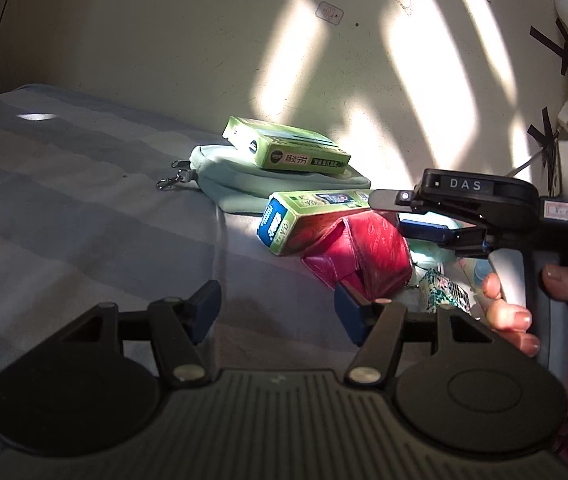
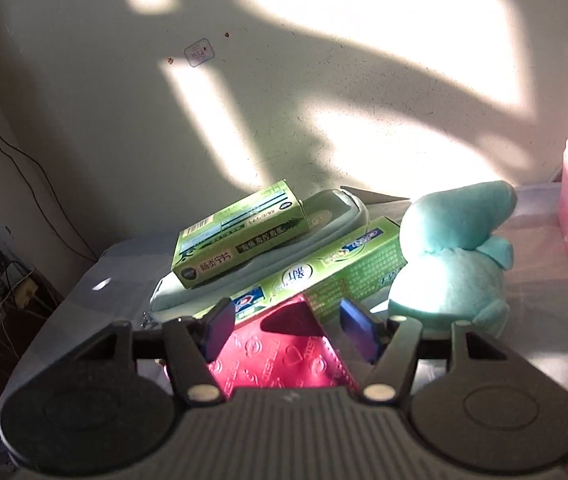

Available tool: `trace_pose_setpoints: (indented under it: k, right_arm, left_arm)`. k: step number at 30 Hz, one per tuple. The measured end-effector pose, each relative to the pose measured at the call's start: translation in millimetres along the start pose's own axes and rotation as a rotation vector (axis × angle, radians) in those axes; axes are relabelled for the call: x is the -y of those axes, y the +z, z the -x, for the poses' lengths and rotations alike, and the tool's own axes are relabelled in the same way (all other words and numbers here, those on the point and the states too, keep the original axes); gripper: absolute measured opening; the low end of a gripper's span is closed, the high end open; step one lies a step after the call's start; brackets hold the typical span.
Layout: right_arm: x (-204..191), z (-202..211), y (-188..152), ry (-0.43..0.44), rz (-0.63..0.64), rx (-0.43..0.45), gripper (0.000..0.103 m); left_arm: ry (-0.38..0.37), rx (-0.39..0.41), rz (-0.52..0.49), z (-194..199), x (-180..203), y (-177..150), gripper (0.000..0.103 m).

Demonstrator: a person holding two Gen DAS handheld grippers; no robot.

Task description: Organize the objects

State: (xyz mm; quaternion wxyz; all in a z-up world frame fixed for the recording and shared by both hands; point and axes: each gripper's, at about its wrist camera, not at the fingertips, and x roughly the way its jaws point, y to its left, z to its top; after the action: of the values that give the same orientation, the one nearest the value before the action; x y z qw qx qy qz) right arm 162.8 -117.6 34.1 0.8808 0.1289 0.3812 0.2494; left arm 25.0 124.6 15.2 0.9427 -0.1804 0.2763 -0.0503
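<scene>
Right hand-held gripper [image 2: 289, 330], jaws spread, straddles the embossed red leather wallet [image 2: 284, 356]; lifting may topple the long green toothpaste carton [image 2: 347, 268] leaning on it.

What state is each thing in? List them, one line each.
Left gripper: open, empty, low over the bed.
Right gripper: open, fingers either side of the red embossed wallet.
Green medicine box: closed, lying on the pale green zip pouch.
Green toothpaste carton: closed, tilted.
Teal plush toy: lying sunlit.
</scene>
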Motion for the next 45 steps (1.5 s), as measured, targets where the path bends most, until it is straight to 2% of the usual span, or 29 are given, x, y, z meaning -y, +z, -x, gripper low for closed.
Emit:
trace_pose_setpoints:
  k: [3,5,8,10,13,17,18,19,20,21,25,28,30,35,39,45]
  right_arm:
    - [-1,8,-12,0.074,-0.054,-0.032,0.057]
    - [-13,21,-26,0.102,-0.034,-0.043,0.05]
    - [-32,46,-58,0.142,0.015,-0.038,0.05]
    - [-41,55,-76,0.141,0.074,-0.018,0.053]
    - [-53,57,-90,0.094,0.168,0.001,0.053]
    - [-51,53,-89,0.098,0.164,0.001,0.052]
    - [-50,50,-87,0.1,0.159,-0.005,0.05]
    - [-48,49,-88,0.103,0.153,-0.02,0.039]
    - [-46,48,-89,0.084,0.152,-0.015,0.032]
    - [-46,52,-89,0.078,0.157,-0.013,0.029]
    - [-45,86,-91,0.112,0.161,0.057,0.028]
    - [-54,131,-87,0.065,0.24,0.186,0.028]
    - [-48,160,-82,0.038,0.246,0.263,0.028]
    - [-5,219,-77,-0.121,0.241,0.412,0.028]
    - [59,245,-76,-0.201,0.132,0.424,0.029]
    - [134,247,-68,-0.265,0.017,0.331,0.029]
  left_arm:
    - [-0.027,-0.008,0.061,-1,-10,3,0.065]
    - [-0.042,-0.009,0.083,-1,-12,3,0.065]
    - [-0.06,-0.003,0.079,1,-10,3,0.065]
    - [-0.067,-0.003,0.07,0,-7,4,0.065]
    - [-0.072,-0.005,0.056,-6,-3,11,0.065]
    - [-0.109,-0.04,-0.016,-23,10,18,0.065]
    - [-0.107,-0.068,-0.032,-29,13,16,0.063]
    - [-0.116,-0.083,-0.029,-31,14,13,0.061]
    - [-0.11,-0.076,-0.037,-27,15,11,0.059]
    - [-0.108,-0.077,-0.05,-22,17,9,0.053]
    - [-0.163,-0.063,-0.017,7,27,6,0.046]
    - [-0.207,0.007,-0.072,27,59,16,0.046]
    - [-0.256,0.027,-0.115,32,85,27,0.046]
    - [-0.395,-0.002,-0.228,8,171,36,0.046]
    - [-0.451,-0.066,-0.321,-31,240,22,0.046]
    - [-0.43,-0.19,-0.376,-89,299,-2,0.047]
